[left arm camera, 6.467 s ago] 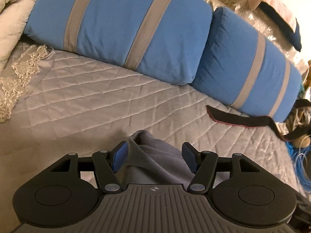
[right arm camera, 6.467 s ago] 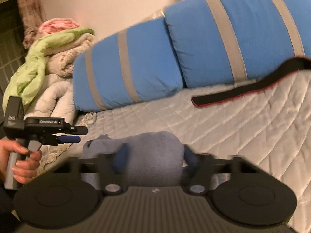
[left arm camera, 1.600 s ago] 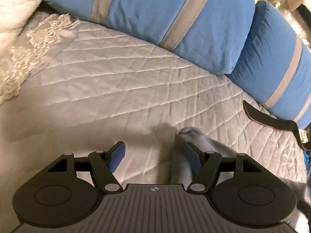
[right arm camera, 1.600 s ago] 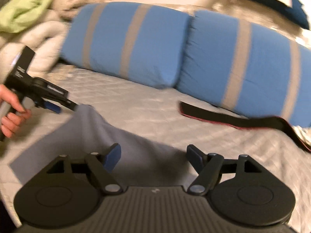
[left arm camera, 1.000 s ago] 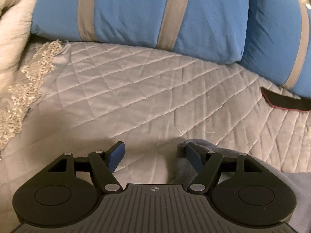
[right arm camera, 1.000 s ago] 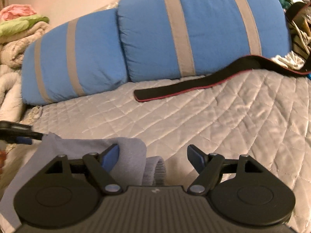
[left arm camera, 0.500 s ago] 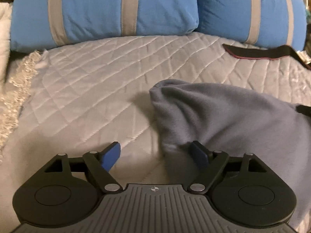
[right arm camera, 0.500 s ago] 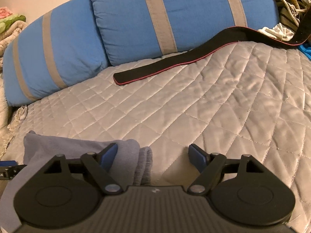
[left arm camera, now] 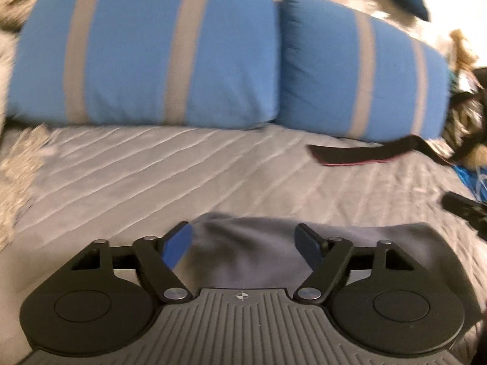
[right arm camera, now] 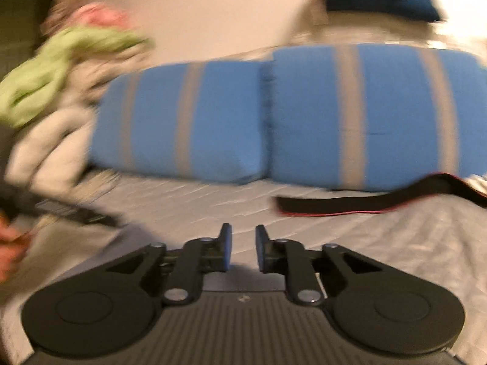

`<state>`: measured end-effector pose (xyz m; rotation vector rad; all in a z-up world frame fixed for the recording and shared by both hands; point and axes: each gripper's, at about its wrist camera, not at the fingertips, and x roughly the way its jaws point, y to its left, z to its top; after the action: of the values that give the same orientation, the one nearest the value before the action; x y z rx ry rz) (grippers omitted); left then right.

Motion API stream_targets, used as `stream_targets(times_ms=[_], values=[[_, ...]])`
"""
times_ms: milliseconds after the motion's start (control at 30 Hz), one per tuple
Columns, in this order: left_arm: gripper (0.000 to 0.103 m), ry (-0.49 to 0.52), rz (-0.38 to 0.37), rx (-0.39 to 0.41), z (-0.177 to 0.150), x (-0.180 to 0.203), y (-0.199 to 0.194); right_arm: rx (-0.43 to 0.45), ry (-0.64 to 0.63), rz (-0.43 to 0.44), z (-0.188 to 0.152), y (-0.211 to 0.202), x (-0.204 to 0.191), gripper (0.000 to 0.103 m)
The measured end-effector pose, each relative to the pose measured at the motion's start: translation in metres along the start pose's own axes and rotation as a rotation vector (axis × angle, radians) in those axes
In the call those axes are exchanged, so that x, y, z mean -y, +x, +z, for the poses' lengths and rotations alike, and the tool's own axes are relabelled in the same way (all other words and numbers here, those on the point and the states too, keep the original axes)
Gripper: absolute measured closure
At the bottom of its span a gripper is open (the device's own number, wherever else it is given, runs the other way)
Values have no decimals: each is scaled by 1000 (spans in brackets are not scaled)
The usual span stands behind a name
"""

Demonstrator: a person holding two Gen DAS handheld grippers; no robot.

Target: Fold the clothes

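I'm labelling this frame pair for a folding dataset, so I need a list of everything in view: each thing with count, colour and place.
garment: one, grey, on the quilt right in front of the left gripper, between its open jaws
quilt: one, pale grey, quilted, covers the bed
pillows: two, blue with grey stripes, side by side at the far edge of the bed
strap: one, black with red edge, on the quilt below the right-hand pillow
laundry pile: one heap, green, pink and white, blurred, far left in the right wrist view
left gripper: black with blue pads, open over the garment
right gripper: black, jaws have just been closing, nearly shut, nothing between them
hand: one, blurred, at the left edge of the right wrist view
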<state>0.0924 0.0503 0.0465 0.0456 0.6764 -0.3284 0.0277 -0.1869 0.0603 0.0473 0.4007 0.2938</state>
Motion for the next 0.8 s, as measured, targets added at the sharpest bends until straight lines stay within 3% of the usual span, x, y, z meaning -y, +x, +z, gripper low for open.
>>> stream_targets(times_ms=[133, 233, 433, 667, 767, 800], values=[[54, 87, -48, -51, -1, 27, 26, -136, -50, -15, -5, 34, -5, 90], [56, 145, -27, -97, -6, 40, 47, -240, -6, -65, -14, 51, 7, 80], [54, 175, 37, -166, -8, 48, 71, -302, -8, -161, -17, 55, 19, 84], [53, 194, 89, -198, -2, 54, 85, -272, 12, -164, -19, 42, 17, 83], [58, 103, 92, -185, 6, 50, 73, -192, -6, -153, -18, 22, 13, 79], [64, 70, 85, -171, 8, 51, 63, -166, -8, -139, -17, 14, 11, 84]])
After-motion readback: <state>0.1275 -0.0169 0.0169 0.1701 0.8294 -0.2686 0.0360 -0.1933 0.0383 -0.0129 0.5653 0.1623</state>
